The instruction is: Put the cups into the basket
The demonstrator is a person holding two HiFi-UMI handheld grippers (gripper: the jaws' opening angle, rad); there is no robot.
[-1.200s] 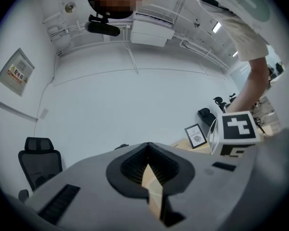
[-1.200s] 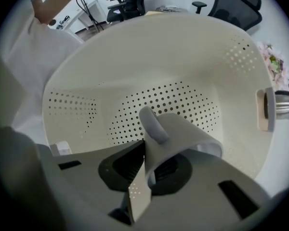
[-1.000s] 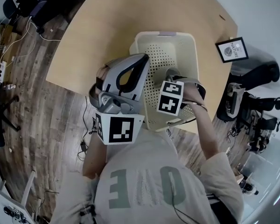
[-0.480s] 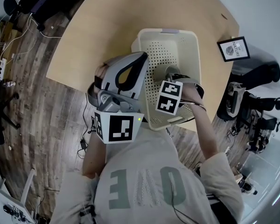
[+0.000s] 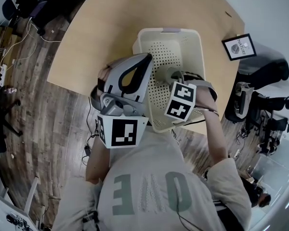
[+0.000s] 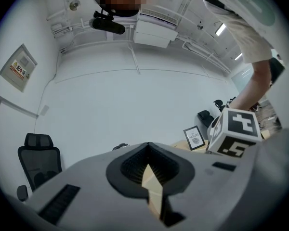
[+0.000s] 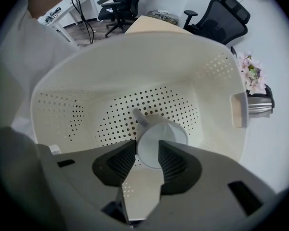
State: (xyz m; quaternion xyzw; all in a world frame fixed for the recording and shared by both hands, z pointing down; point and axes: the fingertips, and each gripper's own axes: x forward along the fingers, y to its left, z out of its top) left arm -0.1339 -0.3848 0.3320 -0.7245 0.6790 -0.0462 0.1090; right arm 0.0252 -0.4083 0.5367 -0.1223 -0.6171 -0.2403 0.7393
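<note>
**Letting the cup go inside the basket**

On my right gripper (image 7: pixel 147 148) the fingers (image 7: pixel 117 161) are opening. The pale cup (image 7: pixel 161 138) lies between them at lower centre of the right gripper view. Its mouth is turned toward my camera and its handle sticks away to the upper left. The pads flank the near part of the rim. I judge they are off it, though the gap on either side is too fine to see. The cup is well inside the cream perforated basket (image 7: pixel 86 81), with dotted plastic behind it and walls all round. I cannot tell whether it rests on the bottom.

On my left gripper (image 6: pixel 148 163) the fingers (image 6: pixel 130 167) are closed together with nothing between them. They point up at a white wall, away from the work.

To finish this release cleanly, I would let the fingers spread fully before moving. Then I would draw the gripper straight back along its own line, so neither pad hooks the rim or the handle. A cup lying tilted like this may roll, so I would pause and watch it settle. I would also lift clear of the basket's near wall, and keep the left gripper parked where it is.

In the head view the basket stands right of centre on the tan desk (image 5: pixel 101 28), near its front edge. A framed picture (image 5: pixel 239 47) stands at upper right. I find no second cup there, though my grippers cover part of the desk.
</note>
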